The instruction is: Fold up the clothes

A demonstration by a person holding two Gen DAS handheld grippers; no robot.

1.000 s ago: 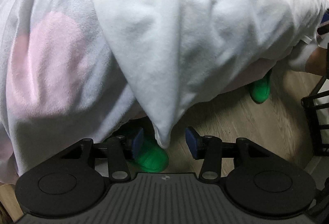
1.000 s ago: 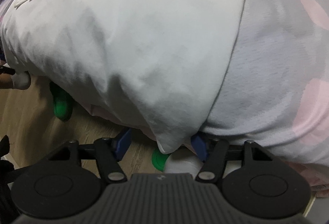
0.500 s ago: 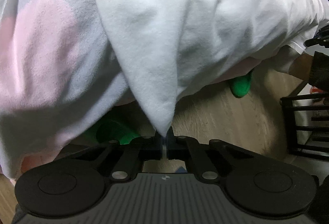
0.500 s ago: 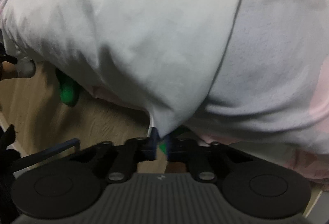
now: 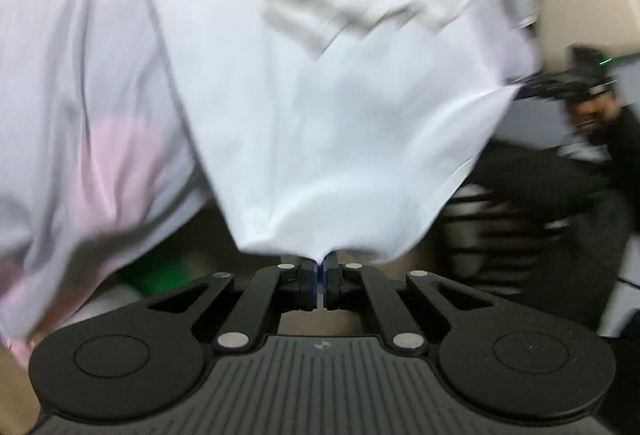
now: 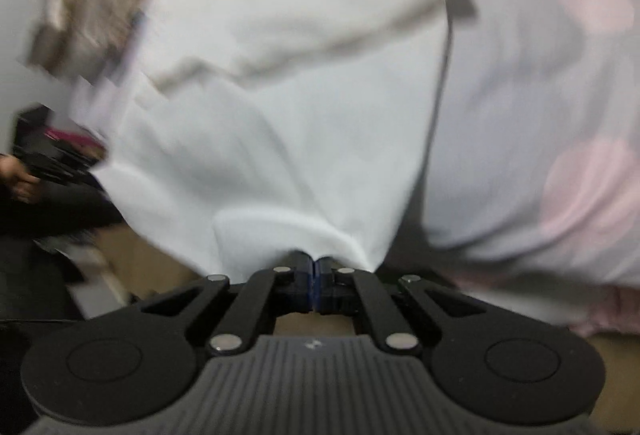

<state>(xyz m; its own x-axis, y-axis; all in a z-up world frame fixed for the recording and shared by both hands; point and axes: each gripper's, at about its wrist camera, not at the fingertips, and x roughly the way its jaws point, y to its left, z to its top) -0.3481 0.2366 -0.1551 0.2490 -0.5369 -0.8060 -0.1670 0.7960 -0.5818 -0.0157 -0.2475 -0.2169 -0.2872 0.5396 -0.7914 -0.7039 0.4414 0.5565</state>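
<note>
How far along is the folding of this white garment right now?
Done: both corners are gripped. The left gripper and right gripper are each shut on a bottom corner of the white garment. In hand: the hem is raised off the pink-spotted blanket. Left: the fold itself.

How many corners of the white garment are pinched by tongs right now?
2: one corner of the white garment in the left tongs, one in the right tongs. Other corners are hidden or blurred.

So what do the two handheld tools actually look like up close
Both match. The left tool and right tool have black linkage arms with silver pivot pins, two round black discs, a ribbed dark grey body with a small logo, and dark blue fingertips. No cables show.
</note>
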